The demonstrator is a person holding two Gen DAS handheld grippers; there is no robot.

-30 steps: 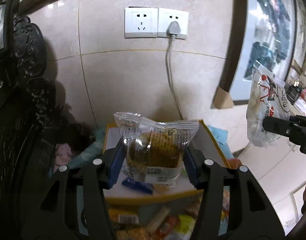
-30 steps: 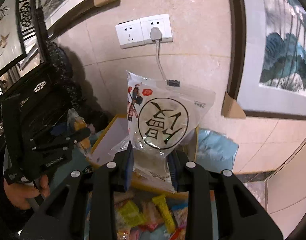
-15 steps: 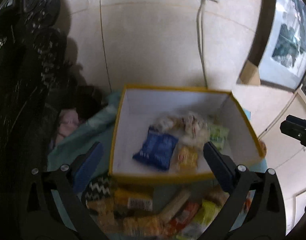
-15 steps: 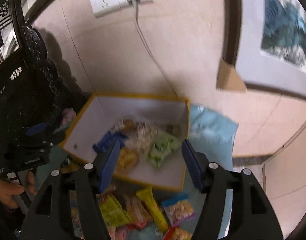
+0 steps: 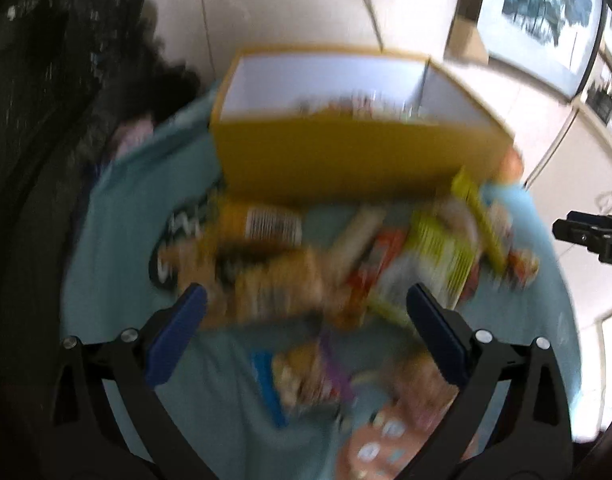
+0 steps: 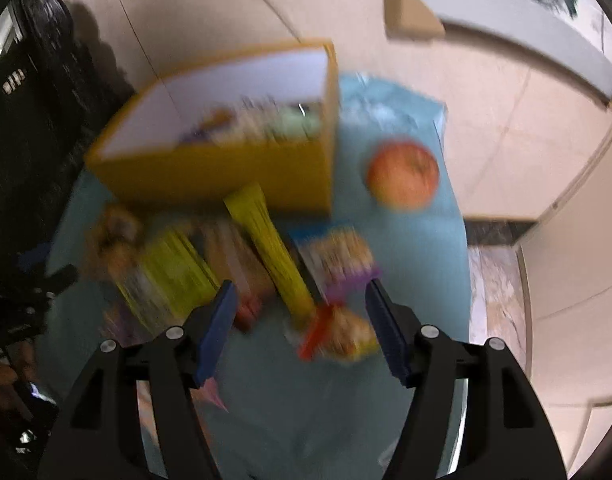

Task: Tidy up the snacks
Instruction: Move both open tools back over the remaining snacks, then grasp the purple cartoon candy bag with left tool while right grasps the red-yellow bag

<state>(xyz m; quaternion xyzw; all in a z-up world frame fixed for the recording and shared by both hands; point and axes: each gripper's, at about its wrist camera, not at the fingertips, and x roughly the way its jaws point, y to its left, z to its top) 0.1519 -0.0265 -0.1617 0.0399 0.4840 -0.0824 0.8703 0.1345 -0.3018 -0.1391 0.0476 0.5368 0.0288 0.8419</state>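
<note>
Both my grippers are empty: the left gripper [image 5: 306,316] gapes wide, the right gripper [image 6: 302,316] has just been opening, nothing between its jaws. A few snacks already lie in the box [image 5: 345,160]. Most packets [image 6: 266,256] wait on the cloth [image 5: 126,240] just before it.

My left gripper [image 5: 306,320]: jaws spread to widest, nothing between blue pads, pitched steeply down. My right gripper [image 6: 300,316]: jaws just been opening, roughly half spread, nothing clamped, also pitched steeply down. Both views motion-blurred. Right gripper's black tip visible at right edge of left view. Hand on left gripper's handle dimly visible at left edge of right view.
</note>
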